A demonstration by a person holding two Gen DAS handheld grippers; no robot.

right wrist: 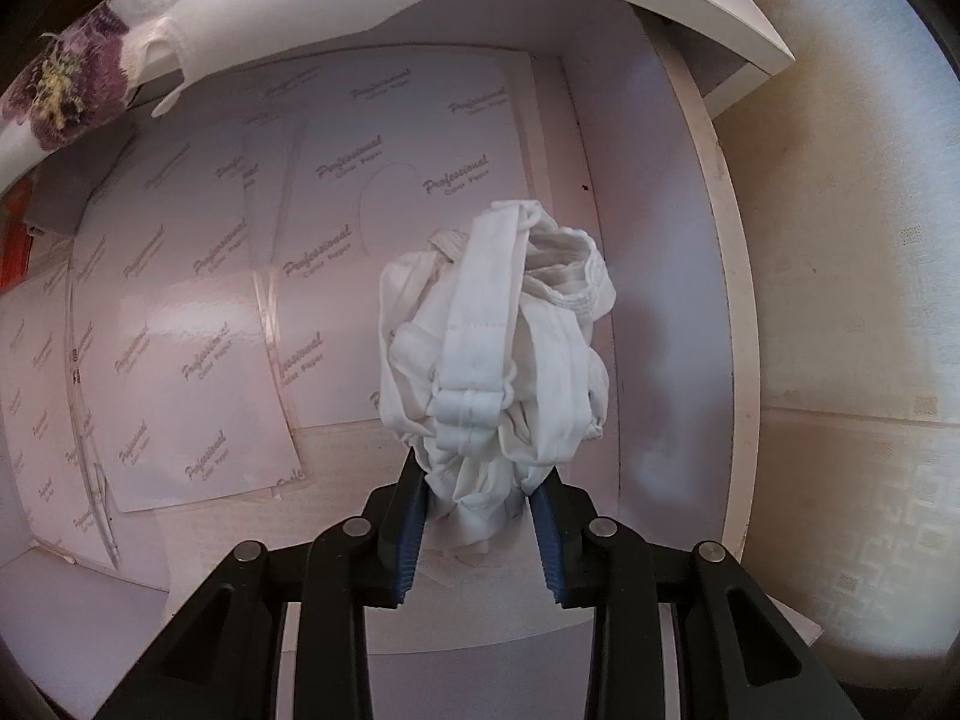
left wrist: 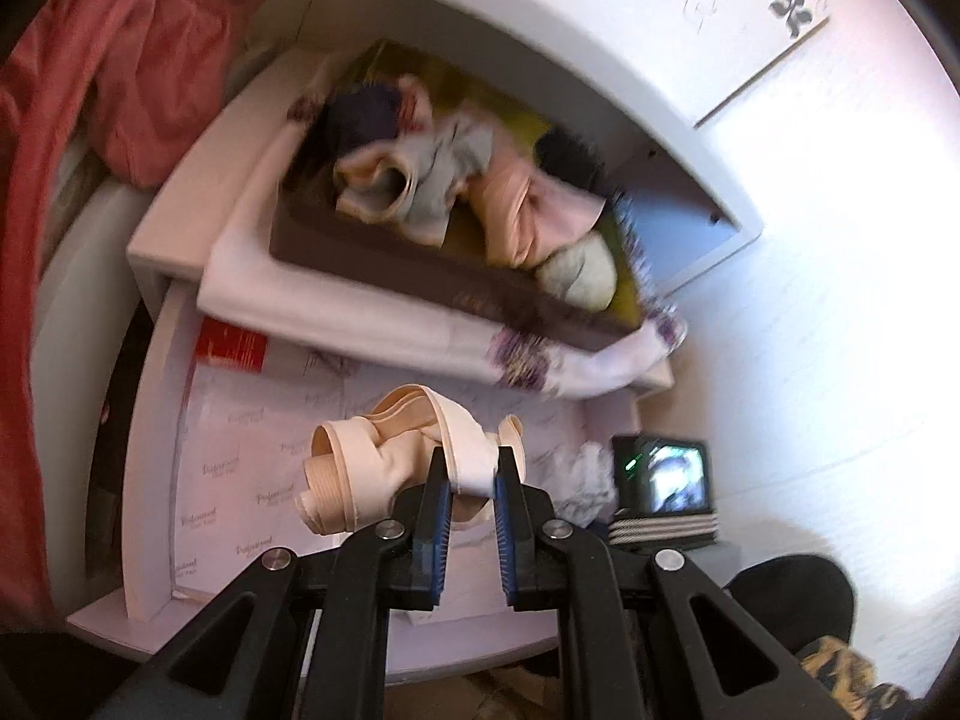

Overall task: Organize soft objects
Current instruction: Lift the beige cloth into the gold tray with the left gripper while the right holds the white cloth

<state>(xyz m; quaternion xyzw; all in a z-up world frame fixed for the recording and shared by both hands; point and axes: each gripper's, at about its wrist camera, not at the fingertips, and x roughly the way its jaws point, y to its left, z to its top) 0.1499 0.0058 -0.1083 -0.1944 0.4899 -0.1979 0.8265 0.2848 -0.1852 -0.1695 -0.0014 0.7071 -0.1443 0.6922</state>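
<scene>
- The left gripper, black-armed with blue pads, is clamped narrow on a cream, elastic-edged bundle of soft cloth; the bundle hangs in the air above the lower white shelf, off its surface
- The right gripper points steeply down with its pads pressed on the lower folds of a crumpled white cloth garment with wide straps; the garment sits near the right wall of that shelf
- White sheets printed with grey script lie over the shelf floor, from its left edge to beside the garment
- On the upper shelf a dark brown open box with a yellow lining stands on a folded white cloth with purple flowers; the box holds pale blue, pink, dark and whitish soft pieces, blurred
- A red hanging garment fills the left side; a small lit screen stands at the lower shelf's right end
</scene>
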